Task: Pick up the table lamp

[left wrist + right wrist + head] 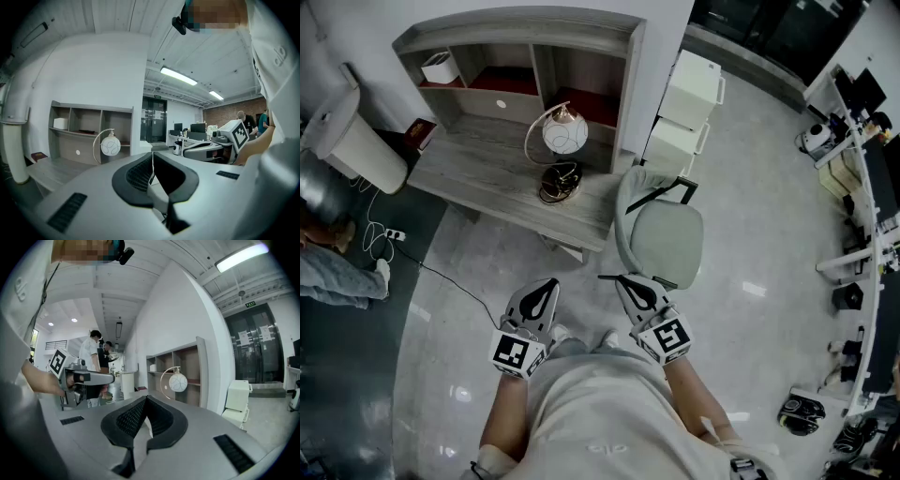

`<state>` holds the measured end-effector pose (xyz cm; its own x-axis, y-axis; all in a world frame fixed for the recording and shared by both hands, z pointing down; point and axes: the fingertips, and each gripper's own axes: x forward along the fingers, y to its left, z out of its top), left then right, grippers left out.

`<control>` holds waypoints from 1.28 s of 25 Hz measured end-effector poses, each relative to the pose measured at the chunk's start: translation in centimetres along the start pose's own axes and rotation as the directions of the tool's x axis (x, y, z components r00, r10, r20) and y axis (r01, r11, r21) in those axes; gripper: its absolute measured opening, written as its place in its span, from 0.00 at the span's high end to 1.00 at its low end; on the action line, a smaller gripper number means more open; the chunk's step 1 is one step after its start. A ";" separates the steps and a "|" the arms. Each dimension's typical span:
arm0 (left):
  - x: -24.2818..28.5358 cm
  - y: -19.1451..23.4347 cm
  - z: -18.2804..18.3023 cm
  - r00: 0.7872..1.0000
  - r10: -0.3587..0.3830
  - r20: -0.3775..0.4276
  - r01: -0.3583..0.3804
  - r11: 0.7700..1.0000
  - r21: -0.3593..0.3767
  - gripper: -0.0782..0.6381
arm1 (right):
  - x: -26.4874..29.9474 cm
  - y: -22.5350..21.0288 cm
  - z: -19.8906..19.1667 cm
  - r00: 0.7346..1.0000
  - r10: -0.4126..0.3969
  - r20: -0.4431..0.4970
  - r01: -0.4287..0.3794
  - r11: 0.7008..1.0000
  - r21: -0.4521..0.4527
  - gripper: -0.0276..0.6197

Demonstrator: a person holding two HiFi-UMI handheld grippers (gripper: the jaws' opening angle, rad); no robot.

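The table lamp (560,150) has a white globe shade hung in a gold arc on a dark round base. It stands on the grey desk (487,183) in front of the shelf unit. It also shows as the lamp (109,146) far ahead in the left gripper view and the lamp (176,381) in the right gripper view. My left gripper (546,284) and right gripper (623,281) are held side by side near my body, well short of the desk. Both are shut, jaw tips touching, with nothing between them.
A pale green chair (661,234) stands right of the desk, just ahead of my right gripper. White drawer units (684,117) sit behind it. A shelf unit (520,66) tops the desk. A white bin (352,141) and floor cables (389,239) lie left. People stand in the background.
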<state>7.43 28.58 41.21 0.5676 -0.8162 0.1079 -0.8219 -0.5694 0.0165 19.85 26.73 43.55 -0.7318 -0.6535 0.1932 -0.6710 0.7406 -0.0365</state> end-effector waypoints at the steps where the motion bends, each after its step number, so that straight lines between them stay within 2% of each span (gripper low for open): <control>1: -0.1 0.0 0.0 1.000 -0.006 -0.002 0.006 1.000 0.009 0.87 | 0.1 0.1 0.1 1.000 -0.003 0.000 0.003 1.000 -0.003 0.91; 5: -0.6 0.7 -0.3 1.000 -0.019 -0.015 0.020 0.999 0.032 0.87 | 0.9 0.4 0.0 1.000 -0.022 -0.015 0.022 1.000 0.014 0.91; 13: -2.3 4.8 -1.0 1.000 0.005 -0.004 -0.005 1.000 -0.008 0.87 | 3.7 2.0 0.4 1.000 -0.024 -0.016 0.025 0.999 0.038 0.91; 23: -6.0 11.2 -3.1 1.000 -0.013 -0.011 0.013 0.999 -0.036 0.87 | 9.3 4.4 0.1 0.995 -0.084 -0.055 0.086 0.996 0.028 0.91; 32: -6.1 15.8 -5.7 0.999 0.023 -0.049 -0.028 0.996 -0.087 0.87 | 13.5 2.6 -0.9 0.988 -0.116 -0.100 0.120 0.992 0.039 0.91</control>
<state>-9.26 25.15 46.47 0.5453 -0.8235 0.1568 -0.8383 -0.5360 0.1003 8.34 19.96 46.97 -0.6338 -0.7159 0.2930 -0.7580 0.6502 -0.0511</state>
